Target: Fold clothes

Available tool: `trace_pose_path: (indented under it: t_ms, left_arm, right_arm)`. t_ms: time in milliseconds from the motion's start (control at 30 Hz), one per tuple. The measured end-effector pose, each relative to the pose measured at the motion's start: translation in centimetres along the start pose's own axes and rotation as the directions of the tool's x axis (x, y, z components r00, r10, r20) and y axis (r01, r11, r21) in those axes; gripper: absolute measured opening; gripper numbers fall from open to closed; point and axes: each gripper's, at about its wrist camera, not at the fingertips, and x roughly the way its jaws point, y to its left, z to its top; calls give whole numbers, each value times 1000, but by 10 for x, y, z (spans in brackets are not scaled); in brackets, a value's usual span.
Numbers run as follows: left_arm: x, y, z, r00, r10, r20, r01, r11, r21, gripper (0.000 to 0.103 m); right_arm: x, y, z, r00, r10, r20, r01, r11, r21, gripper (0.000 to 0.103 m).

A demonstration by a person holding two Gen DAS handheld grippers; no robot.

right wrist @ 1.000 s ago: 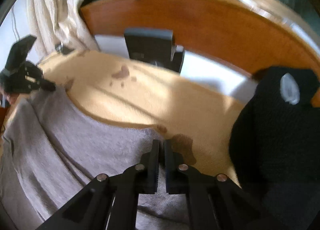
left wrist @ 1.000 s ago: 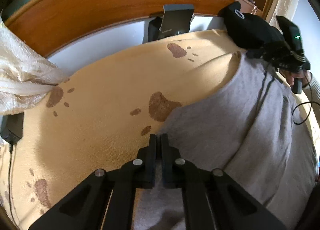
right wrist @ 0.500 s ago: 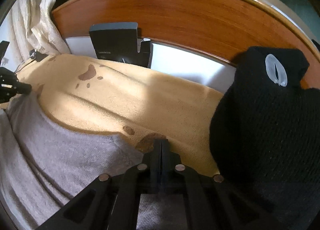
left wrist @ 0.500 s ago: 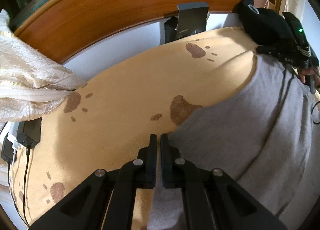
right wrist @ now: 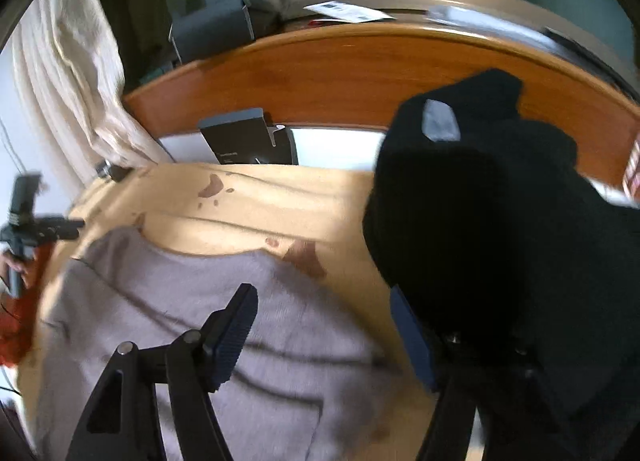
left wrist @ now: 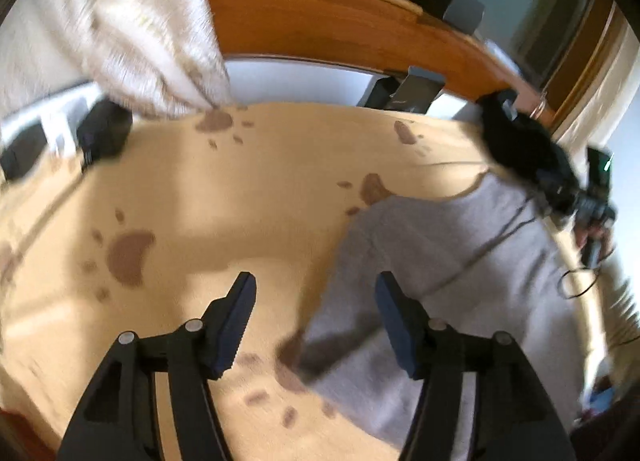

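A grey garment lies spread on a tan blanket with brown paw prints. My left gripper hovers over the garment's left edge, jaws opening, nothing pinched between them. In the right wrist view the same grey garment fills the lower left, and my right gripper hangs above its upper right corner, jaws opening and empty. A black knitted garment lies heaped just right of the right gripper, partly hiding its right finger. The right gripper also shows far right in the left wrist view.
A wooden headboard curves along the back, with a dark box leaning against it. A cream curtain hangs at the left. Black chargers and a cable sit at the blanket's left edge. A hand holds the left gripper.
Both grippers went from shut on the grey garment's top edge to open, letting it go. Both pulled back and rolled; the garment now lies flat on the blanket.
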Motion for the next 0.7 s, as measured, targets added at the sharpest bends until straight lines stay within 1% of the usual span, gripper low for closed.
trace_pose_path:
  t_ms: [33,133,167,267,333,400,467,533,600,633,667,700]
  left_arm:
    - [-1,0,-4,1000,-16,3,16,1000,-17,67]
    - [4,-1,-14,1000,-5,-17,4,999,-46,67]
    - [5,-2,-16,1000,1,-22,-2,999,-50,67]
    - [7,3,-23,999,48,-26,-49,996,-68,69]
    - [9,10,-25,1000,25,-18,-27,994,-108,74]
    - [8,13,-26,1000,-12,3,13,991,-136,80]
    - [9,14,-27,999,-43,11,45,987,-152,80]
    - [10,12,-27,999,-44,11,45,988,-145,83]
    - [10,12,-27,999,-49,19,52,985,-163,84]
    - [10,12,-26,998,-51,23,54,983,-175,84]
    - [10,13,-27,998,-52,28,56,981,-184,84]
    - [10,12,-27,998,-47,30,52,982,-183,83]
  right_arm:
    - [-6,-4,-5,1000,19,14,-19,999,31,70]
    - [-13,-16,-17,996,92,14,-93,990,109,70]
    - [-12,-19,-21,995,99,5,-99,987,123,70]
    - [-6,-26,-31,996,77,-34,-71,987,143,70]
    - [0,-31,-37,996,74,-56,-64,985,162,70]
    - [6,-32,-43,997,39,-73,-27,987,156,70]
    - [12,-29,-47,996,-18,-85,28,992,125,69]
    - [13,-22,-49,995,-60,-75,67,993,97,69]
    - [15,-16,-51,993,-103,-65,107,991,75,69]
    - [14,-15,-52,992,-110,-61,114,991,70,69]
    - [14,-15,-52,992,-112,-56,116,991,66,66]
    - [13,-14,-53,992,-115,-51,118,991,63,57]
